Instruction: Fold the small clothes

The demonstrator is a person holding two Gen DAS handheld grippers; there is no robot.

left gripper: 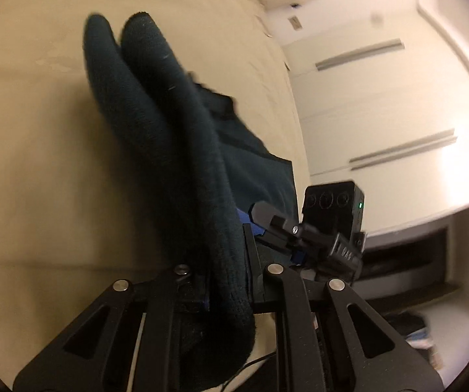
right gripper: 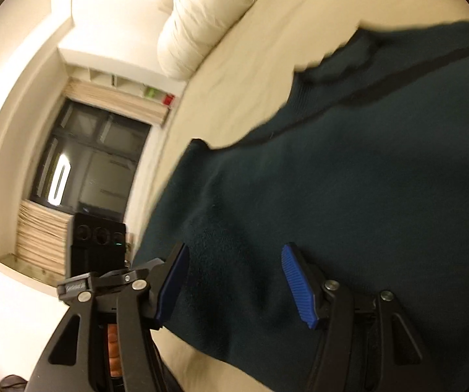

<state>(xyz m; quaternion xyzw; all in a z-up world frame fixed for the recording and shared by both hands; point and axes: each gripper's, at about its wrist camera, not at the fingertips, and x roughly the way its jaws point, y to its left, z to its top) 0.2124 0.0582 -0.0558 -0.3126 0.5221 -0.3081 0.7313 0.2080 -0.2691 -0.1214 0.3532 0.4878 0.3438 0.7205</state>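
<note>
- Dark teal knit garment (right gripper: 348, 196), fuzzy and fine-ribbed, lies spread on a cream bed sheet (right gripper: 250, 75); a darker seam line runs across its far part.
- Left gripper (left gripper: 227, 281) has its black fingers closed narrow on a thick fold of the same knit (left gripper: 156, 137), which rises from between them in two rounded, loose lobes above the sheet (left gripper: 32, 150).
- Right gripper (right gripper: 236, 281) hovers over the near part of the garment with its fingers standing wide; the blue pads (right gripper: 299, 285) are ribbed rubber and press on nothing, the cloth lying flat beneath the gap.
- Black boxy device (right gripper: 99, 238) with three round lenses and a small green light sits clamped beside the right gripper; the same box (left gripper: 332, 209) shows in the left wrist view.
- White puffy duvet or pillow roll (right gripper: 208, 16) rests at the head of the bed.
- Small white lettering on the clamp (right gripper: 74, 285) is too blurred to read.
- Dark window (right gripper: 90, 160) with pale slatted blinds is set in a white wall.
</note>
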